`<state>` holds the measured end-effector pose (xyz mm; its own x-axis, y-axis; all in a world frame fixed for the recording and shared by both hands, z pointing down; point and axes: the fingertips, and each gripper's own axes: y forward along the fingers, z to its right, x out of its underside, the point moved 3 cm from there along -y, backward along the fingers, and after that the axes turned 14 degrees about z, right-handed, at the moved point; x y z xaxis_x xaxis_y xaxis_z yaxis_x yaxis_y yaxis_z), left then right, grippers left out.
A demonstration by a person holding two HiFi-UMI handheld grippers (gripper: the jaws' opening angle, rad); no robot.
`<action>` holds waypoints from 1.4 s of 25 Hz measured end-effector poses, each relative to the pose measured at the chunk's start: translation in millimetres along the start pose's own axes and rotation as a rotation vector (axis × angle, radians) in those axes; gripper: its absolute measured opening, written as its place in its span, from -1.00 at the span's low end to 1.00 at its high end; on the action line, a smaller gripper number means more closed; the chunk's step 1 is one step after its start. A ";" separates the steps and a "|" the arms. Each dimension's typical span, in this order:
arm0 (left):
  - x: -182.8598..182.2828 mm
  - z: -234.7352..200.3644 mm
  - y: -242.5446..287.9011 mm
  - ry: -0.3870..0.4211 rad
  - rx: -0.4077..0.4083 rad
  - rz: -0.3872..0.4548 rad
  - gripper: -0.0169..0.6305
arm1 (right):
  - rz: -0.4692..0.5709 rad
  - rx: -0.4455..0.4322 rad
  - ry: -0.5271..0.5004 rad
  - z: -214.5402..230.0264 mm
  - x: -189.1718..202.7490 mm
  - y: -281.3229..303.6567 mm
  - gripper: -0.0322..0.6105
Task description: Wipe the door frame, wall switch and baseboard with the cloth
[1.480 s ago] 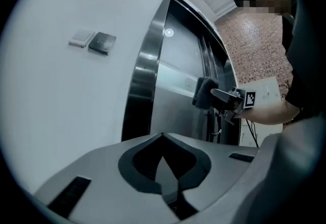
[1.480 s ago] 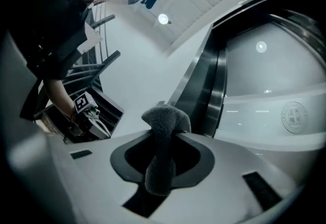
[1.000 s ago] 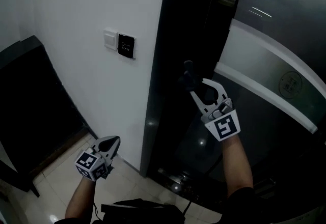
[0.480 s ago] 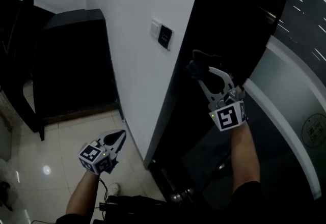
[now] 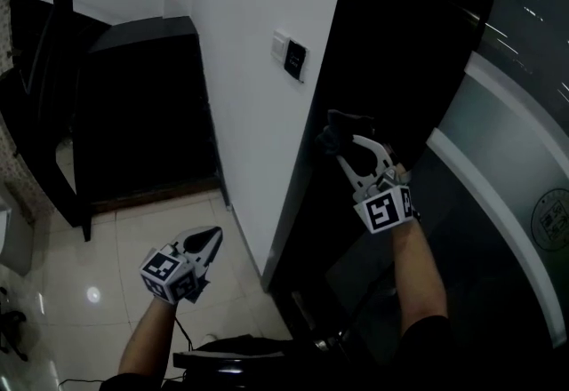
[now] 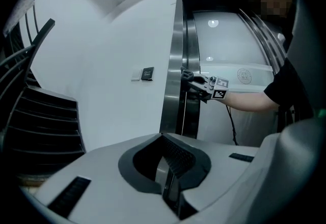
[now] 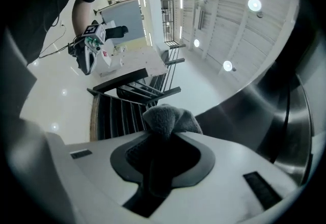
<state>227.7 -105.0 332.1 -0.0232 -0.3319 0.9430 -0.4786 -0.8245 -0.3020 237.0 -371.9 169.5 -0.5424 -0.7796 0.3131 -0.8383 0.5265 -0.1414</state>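
Observation:
My right gripper [image 5: 351, 142] is shut on a dark grey cloth [image 5: 342, 130], which bunches out past the jaw tips [image 7: 168, 118]. It holds the cloth against the dark metal door frame [image 5: 373, 51], at about mid height. The wall switch [image 5: 280, 45] and a black panel [image 5: 296, 60] beside it sit on the white wall left of the frame; both also show in the left gripper view as the switch [image 6: 136, 74] and panel [image 6: 147, 72]. My left gripper [image 5: 206, 243] hangs low over the floor, shut and empty [image 6: 168, 167]. The baseboard is not clearly visible.
A dark cabinet or stair side [image 5: 142, 105] stands left of the wall. Pale glossy floor tiles [image 5: 98, 274] lie below. A frosted glass door with a round logo [image 5: 556, 216] is at the right. A cable runs down by the person's feet.
The head view has swung left and down, showing more floor. My right gripper with the cloth has slid slightly down the door frame. The left gripper stays low.

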 end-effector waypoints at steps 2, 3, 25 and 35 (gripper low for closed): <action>1.2 -5.6 0.2 0.005 0.002 -0.004 -0.94 | -0.016 0.003 0.021 -8.4 3.2 -2.5 -0.64; 1.6 -6.6 1.5 0.005 0.006 -0.009 -0.94 | -0.024 -0.003 0.025 -12.4 4.9 -3.3 -0.64; 19.5 -12.1 7.7 -0.021 0.021 -0.070 -0.94 | -0.099 -0.108 0.085 -93.3 36.7 -17.8 -0.64; 32.1 -7.6 14.2 -0.027 0.005 -0.087 -0.94 | -0.107 -0.188 0.146 -138.9 52.4 -24.6 -0.64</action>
<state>213.5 -123.8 359.2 0.0424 -0.2712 0.9616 -0.4731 -0.8532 -0.2198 236.8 -378.6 319.9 -0.4264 -0.7841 0.4510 -0.8580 0.5085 0.0728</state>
